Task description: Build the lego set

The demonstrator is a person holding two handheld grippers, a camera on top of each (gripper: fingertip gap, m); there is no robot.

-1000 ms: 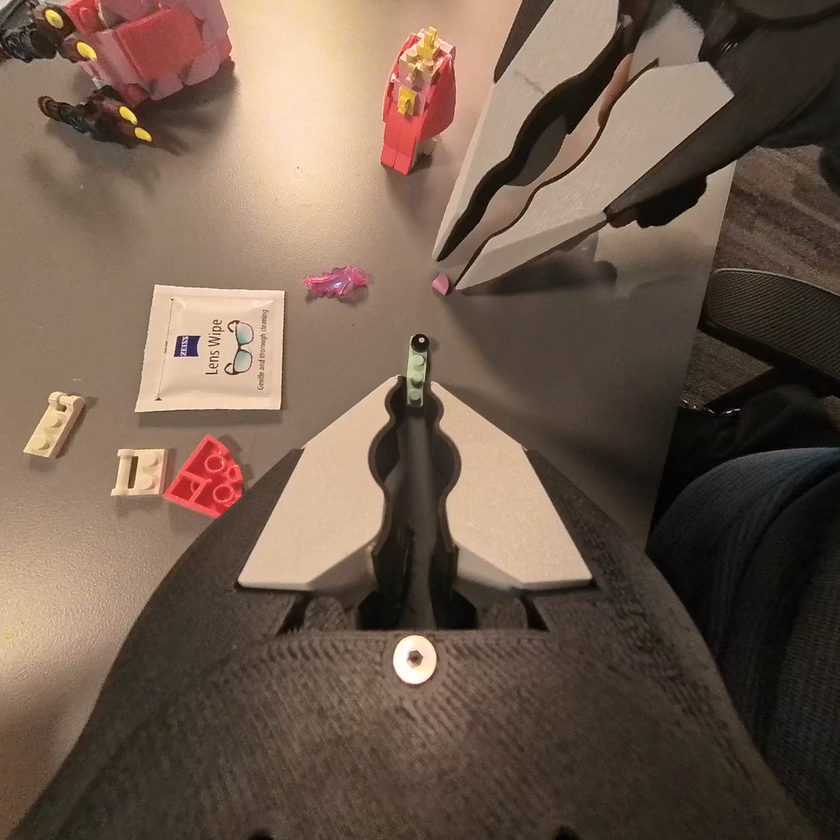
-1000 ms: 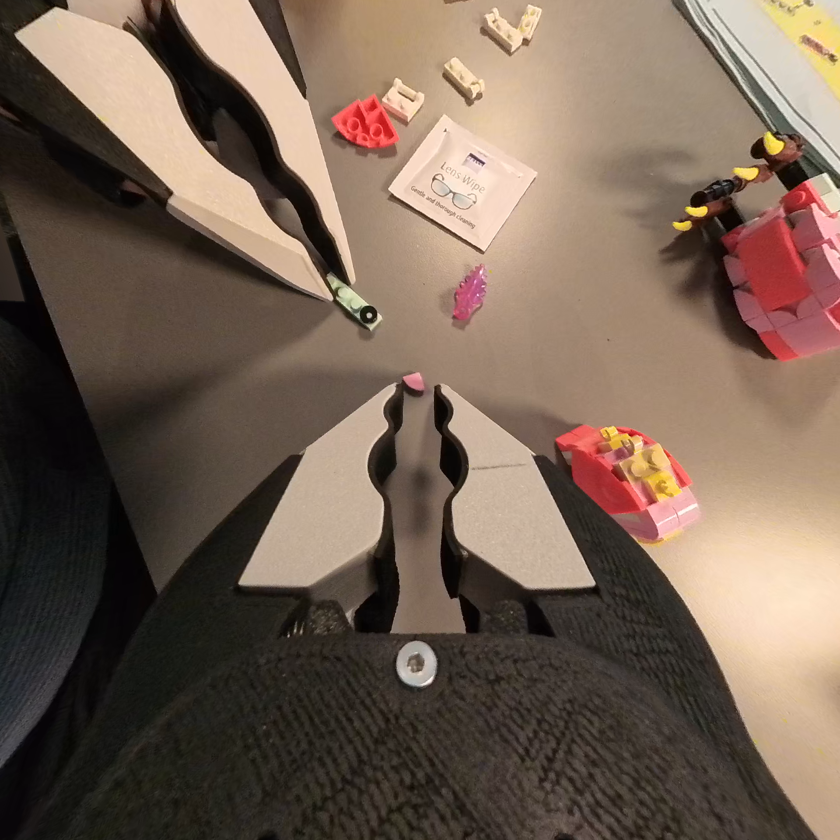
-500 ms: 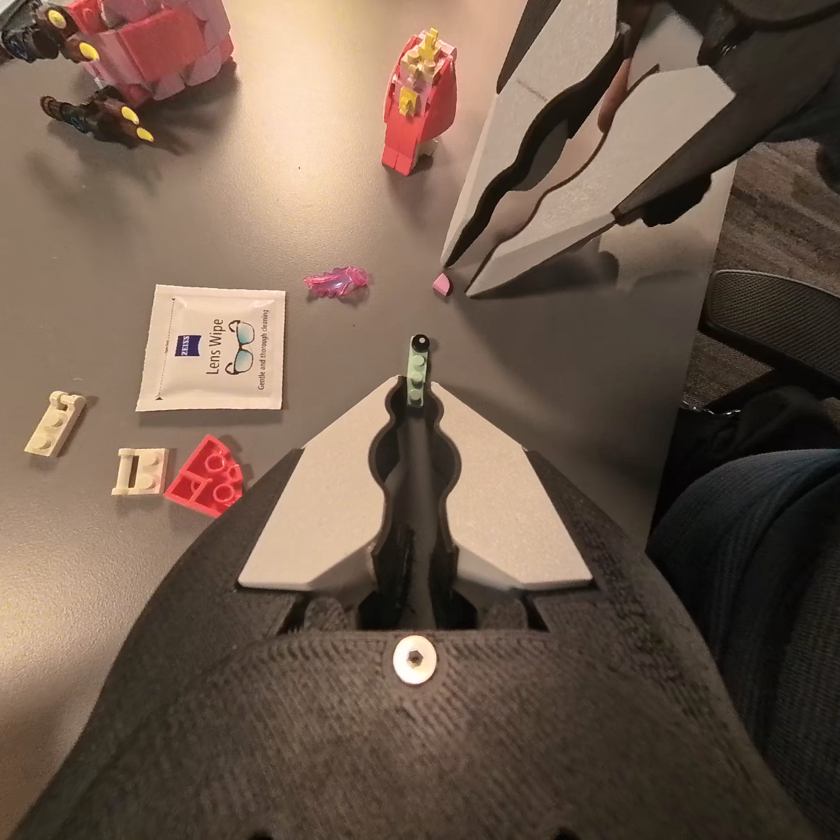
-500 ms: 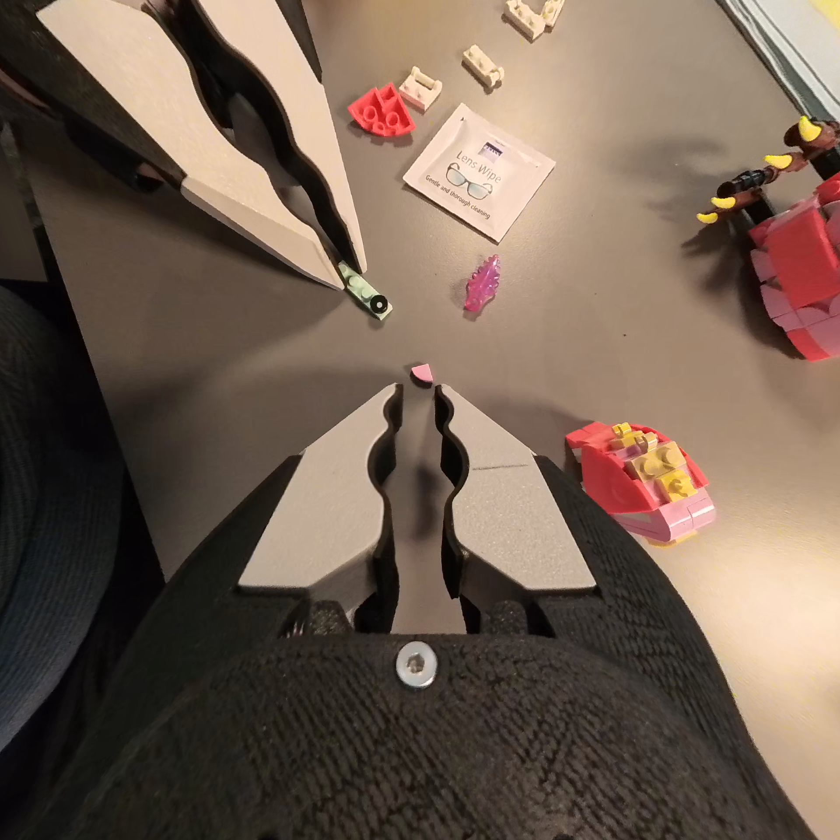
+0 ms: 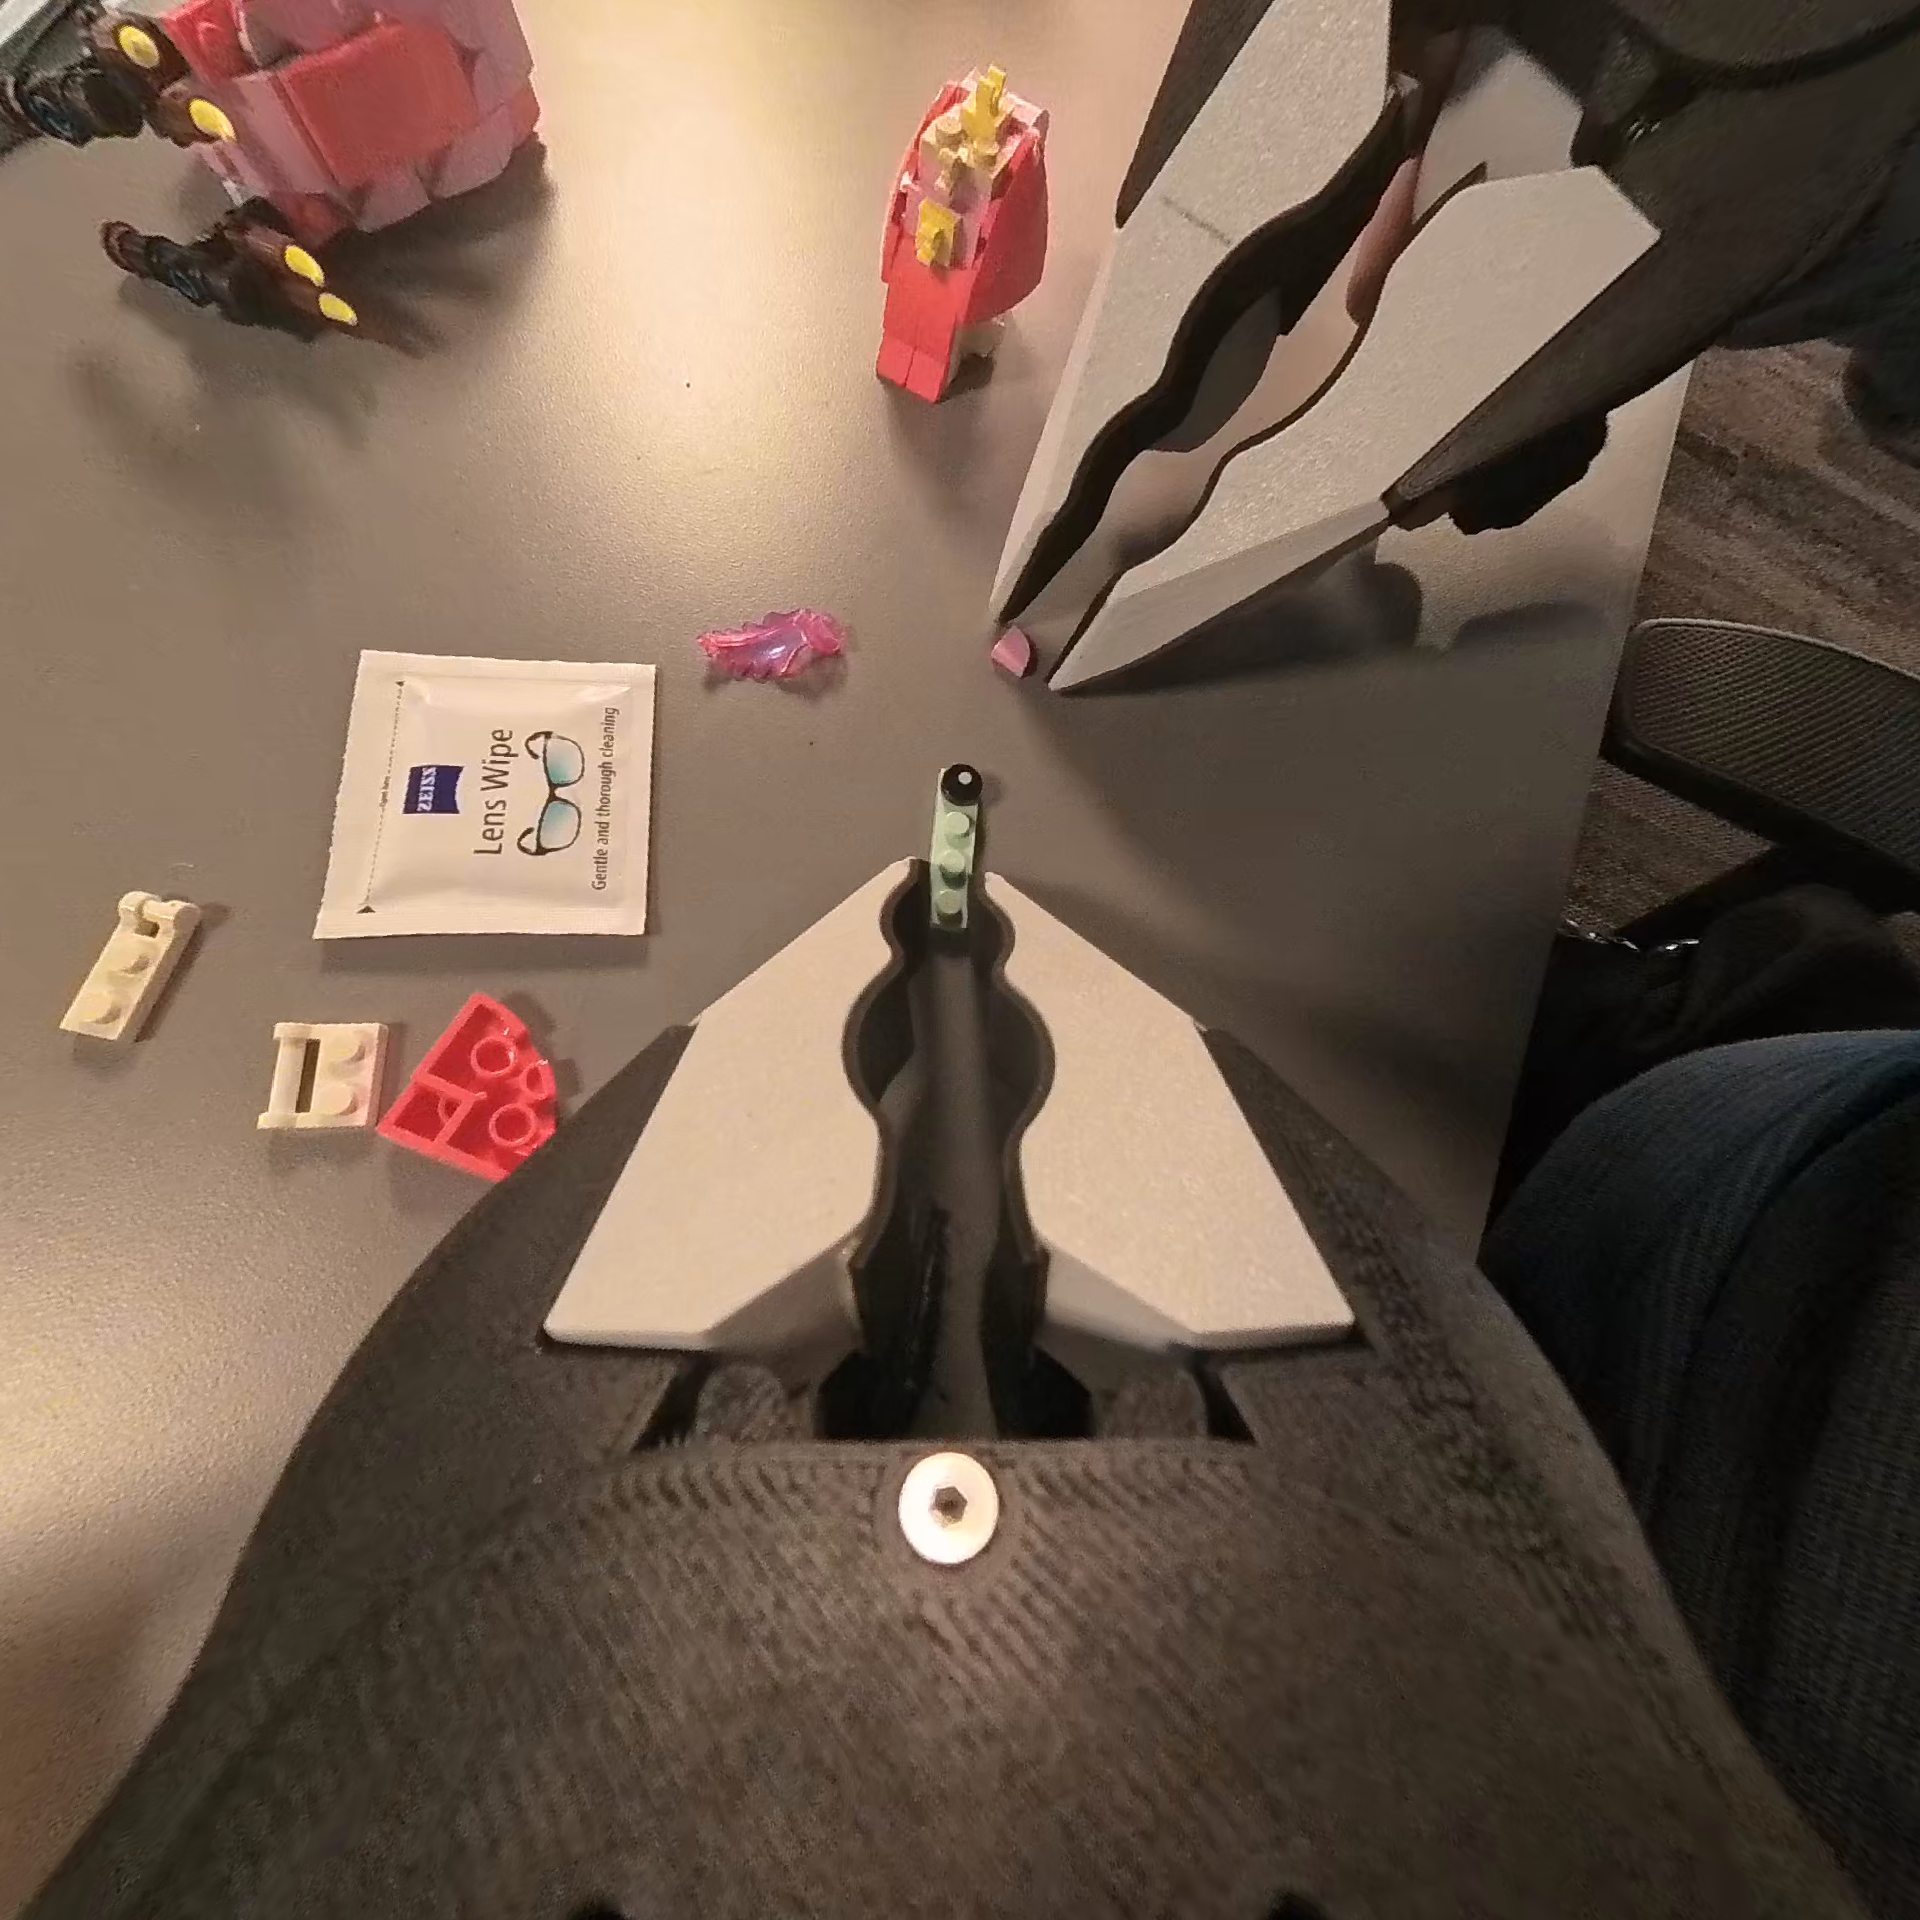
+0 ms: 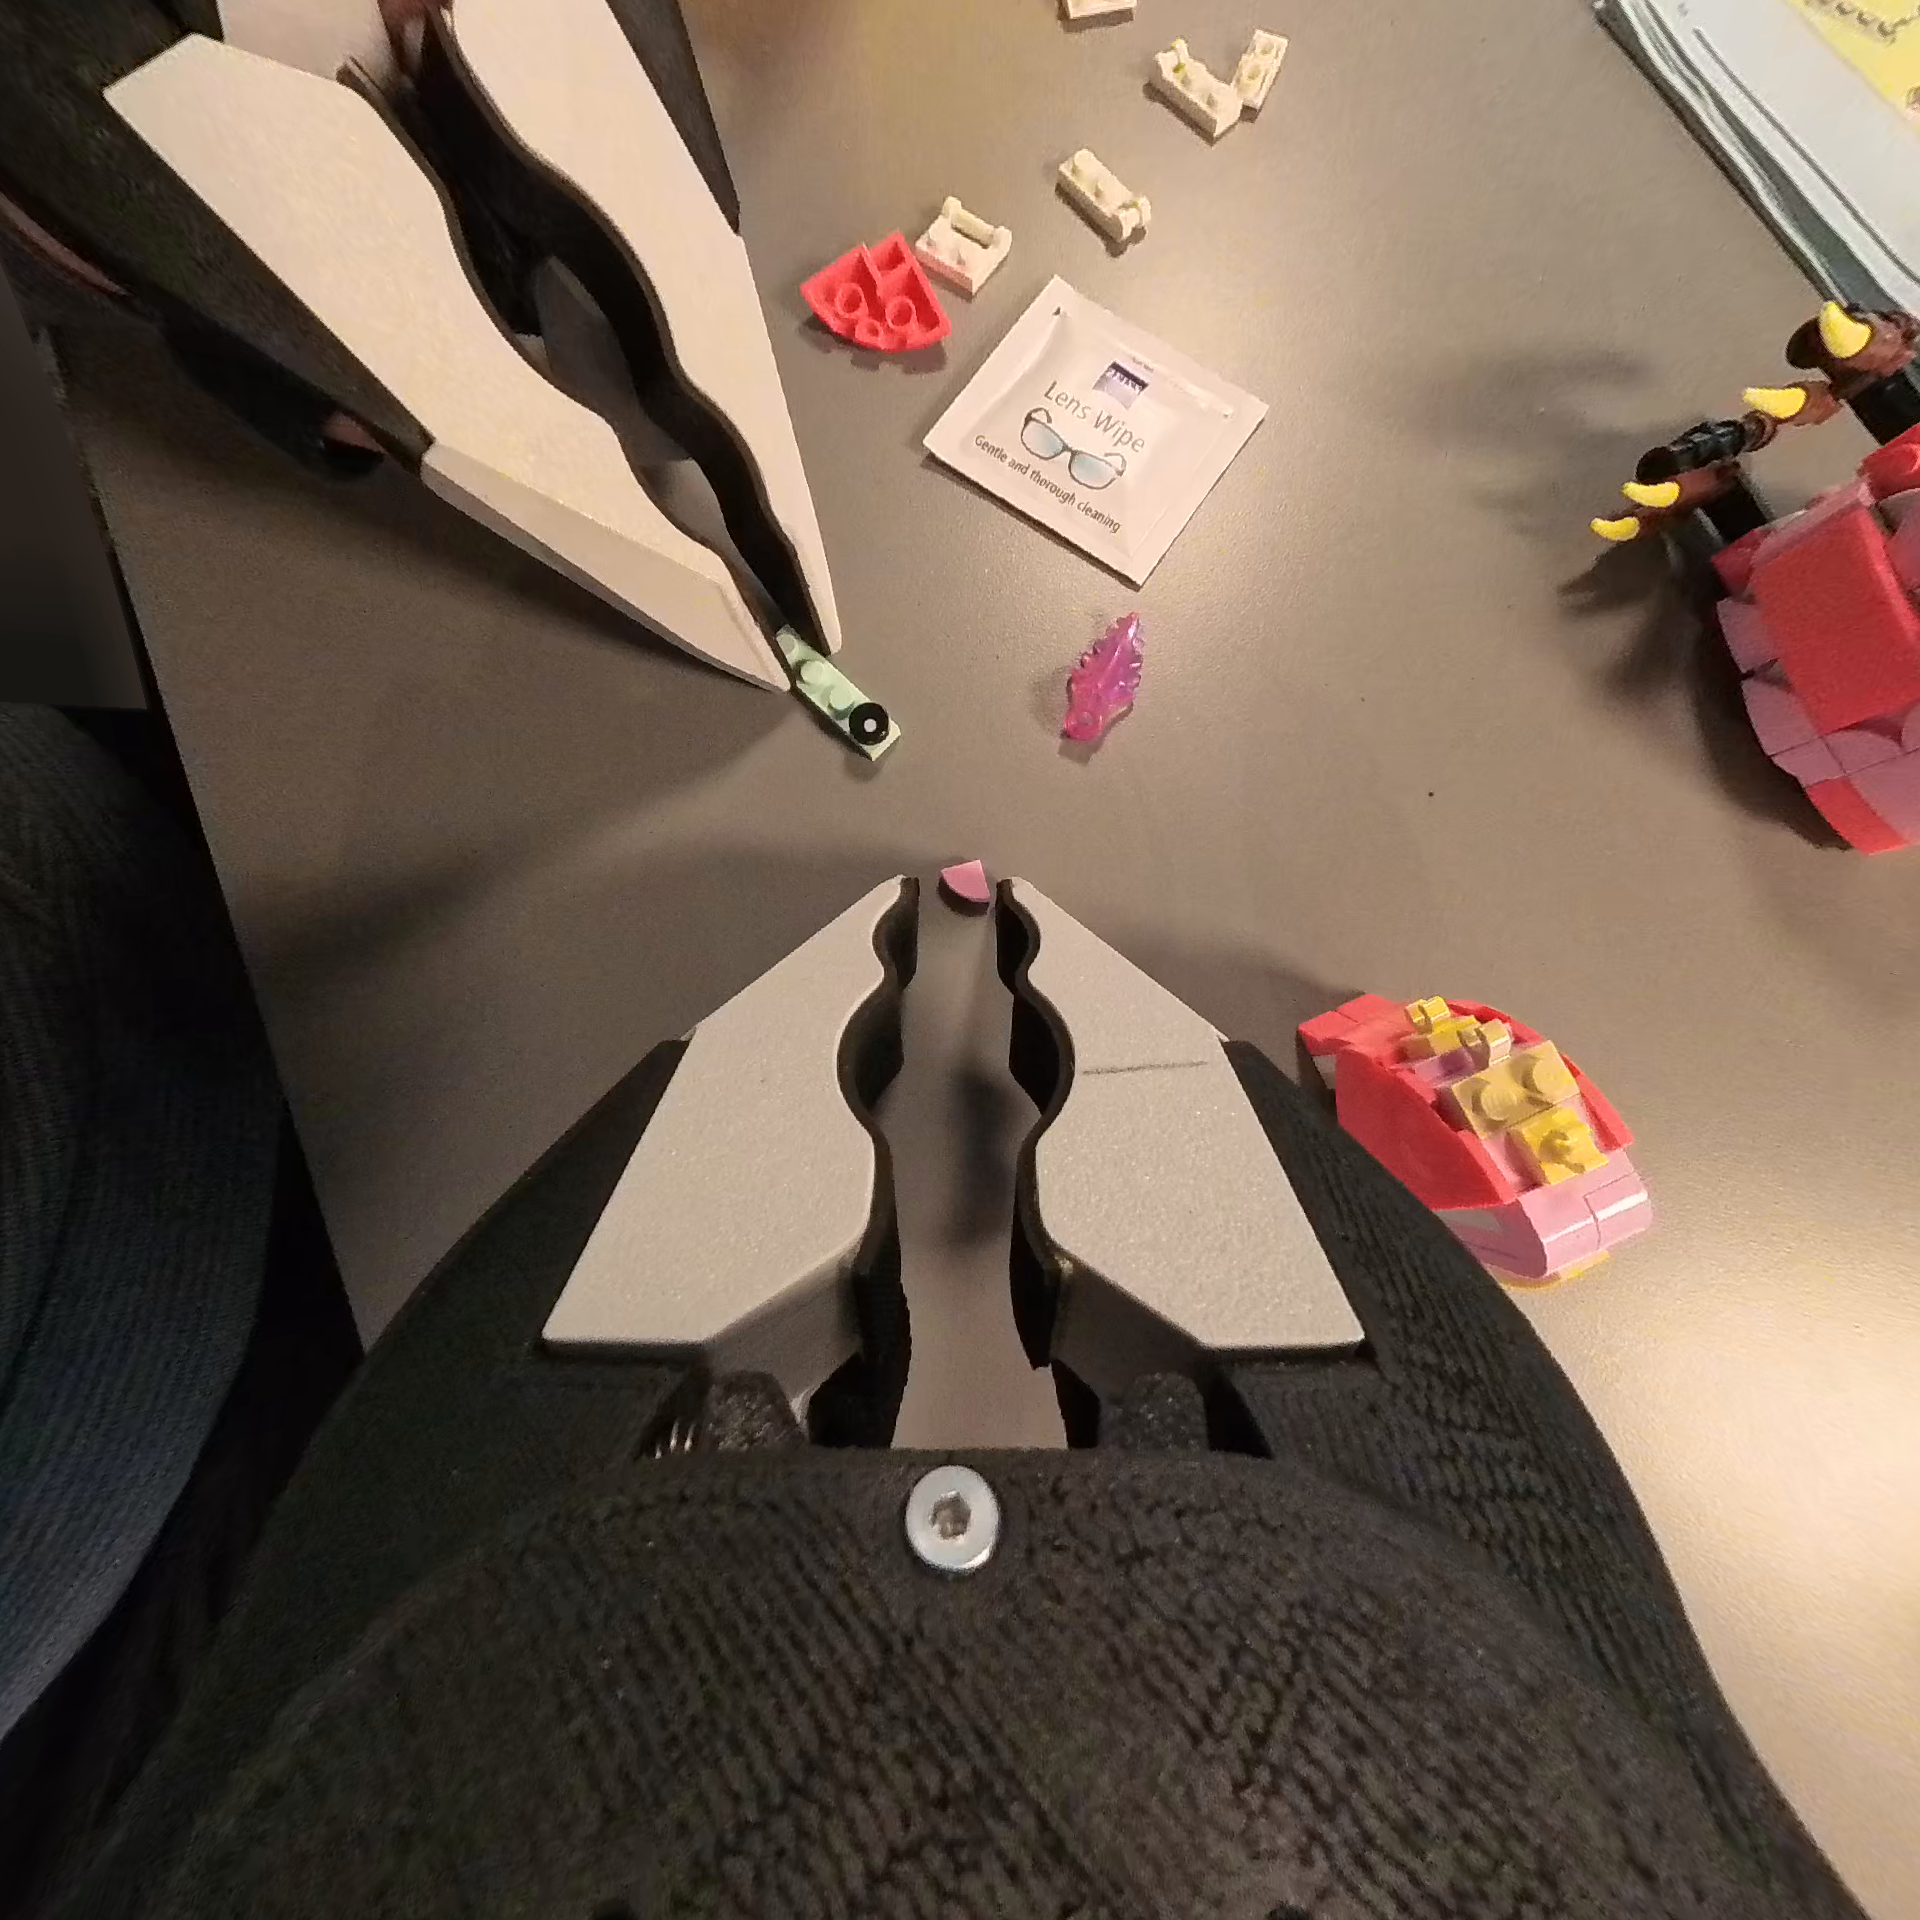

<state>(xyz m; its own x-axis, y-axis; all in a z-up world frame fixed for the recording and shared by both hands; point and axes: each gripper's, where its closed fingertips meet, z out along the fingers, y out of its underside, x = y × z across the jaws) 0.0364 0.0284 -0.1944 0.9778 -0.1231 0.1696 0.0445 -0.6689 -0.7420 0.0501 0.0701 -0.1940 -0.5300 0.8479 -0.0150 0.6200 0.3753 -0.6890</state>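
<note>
L gripper (image 5: 954, 878): fingers nearly together, clamped on the near end of a pale green stud plate (image 5: 954, 847); its far end, with a black round tile (image 5: 960, 781), sticks out at 12 o'clock just over the worktop (image 5: 1299, 831).

R gripper (image 6: 958, 883): fingers a little apart, tips down at the worktop, small pink quarter-round tile (image 6: 964, 881) between them; gap shows on the left side, right side can't tell, so not gripped.

Farther out from R: clear pink feather piece (image 6: 1103, 691) at 1 o'clock, white wipe sachet (image 6: 1091, 431) beyond, red-pink brick figure (image 6: 1475, 1132) at 3 o'clock.
</note>
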